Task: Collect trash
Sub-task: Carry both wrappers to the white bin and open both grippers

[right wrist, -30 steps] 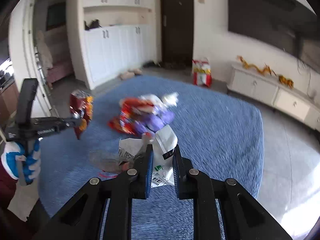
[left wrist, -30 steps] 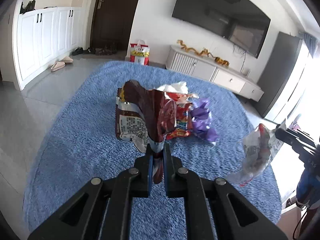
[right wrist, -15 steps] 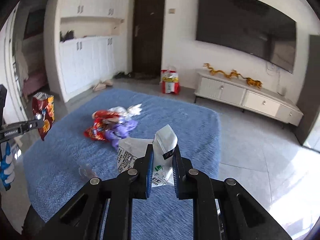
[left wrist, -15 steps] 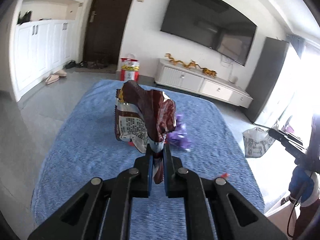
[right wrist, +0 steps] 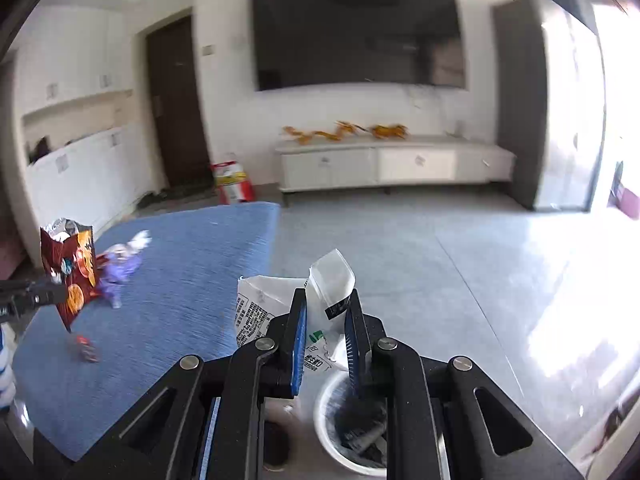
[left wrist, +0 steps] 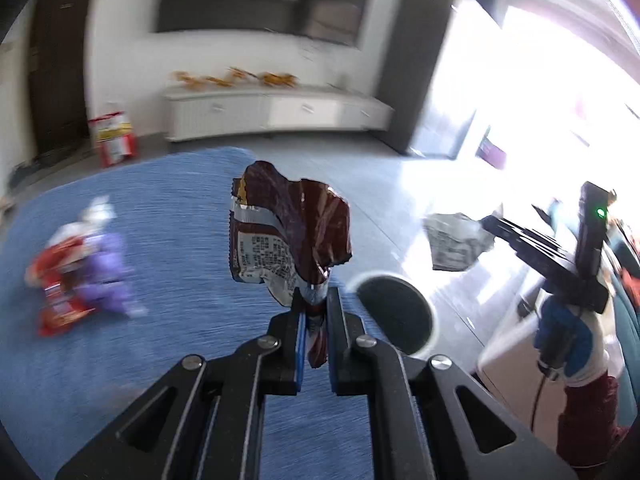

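Observation:
My left gripper point(left wrist: 314, 300) is shut on a dark red snack bag point(left wrist: 288, 236) and holds it upright above the blue rug point(left wrist: 180, 240). My right gripper point(right wrist: 326, 308) is shut on a white wrapper point(right wrist: 276, 304) and holds it over a white trash bin point(right wrist: 332, 412). The bin point(left wrist: 394, 316) also shows in the left wrist view, just right of my left gripper. The right gripper point(left wrist: 492, 226) with its wrapper point(left wrist: 452, 244) shows there too. A pile of red and purple wrappers point(left wrist: 80, 272) lies on the rug; it also shows in the right wrist view point(right wrist: 118, 268).
A white TV cabinet point(right wrist: 392, 164) stands under a wall TV point(right wrist: 356, 32). A red bag point(right wrist: 234, 182) sits by a dark door. Grey tiled floor point(right wrist: 440, 260) lies right of the rug. A small red scrap point(right wrist: 86, 346) lies on the rug.
Both grippers have swung right with their wrappers, away from the pile. The trash bin has come into view beneath them.

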{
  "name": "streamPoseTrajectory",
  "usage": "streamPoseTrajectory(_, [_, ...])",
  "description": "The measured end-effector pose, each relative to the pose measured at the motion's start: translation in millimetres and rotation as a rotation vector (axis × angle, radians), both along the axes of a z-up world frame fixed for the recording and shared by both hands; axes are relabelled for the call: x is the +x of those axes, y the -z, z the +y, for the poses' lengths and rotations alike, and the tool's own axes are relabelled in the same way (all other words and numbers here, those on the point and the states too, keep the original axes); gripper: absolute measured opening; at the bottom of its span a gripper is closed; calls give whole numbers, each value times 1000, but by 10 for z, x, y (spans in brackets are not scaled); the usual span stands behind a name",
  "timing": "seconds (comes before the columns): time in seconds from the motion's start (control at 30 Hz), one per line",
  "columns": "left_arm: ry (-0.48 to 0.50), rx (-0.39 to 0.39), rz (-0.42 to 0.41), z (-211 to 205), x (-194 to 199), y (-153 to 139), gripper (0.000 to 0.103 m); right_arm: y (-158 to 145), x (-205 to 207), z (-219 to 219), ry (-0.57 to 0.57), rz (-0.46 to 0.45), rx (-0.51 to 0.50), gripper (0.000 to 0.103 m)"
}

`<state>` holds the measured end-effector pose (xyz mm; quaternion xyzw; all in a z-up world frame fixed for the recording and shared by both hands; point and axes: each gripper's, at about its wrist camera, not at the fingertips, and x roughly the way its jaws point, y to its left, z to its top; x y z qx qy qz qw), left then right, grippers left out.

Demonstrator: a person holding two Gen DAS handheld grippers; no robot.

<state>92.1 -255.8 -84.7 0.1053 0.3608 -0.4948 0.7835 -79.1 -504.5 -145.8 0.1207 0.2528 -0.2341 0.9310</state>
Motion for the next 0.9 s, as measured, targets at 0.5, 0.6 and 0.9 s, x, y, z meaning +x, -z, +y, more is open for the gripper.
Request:
streamPoseTrajectory(0.5, [271,169,213,-1948,-376,849,8,1006,-259,-927,171,160,149,19])
streamPoseTrajectory(0.6, [276,193,257,-2189,-332,1045,10,1185,-164,-1012,175,195,165,20])
streamPoseTrajectory(0.9, [269,186,329,-2359,-235,1286,42,1577,46,-1186,181,254,216,42])
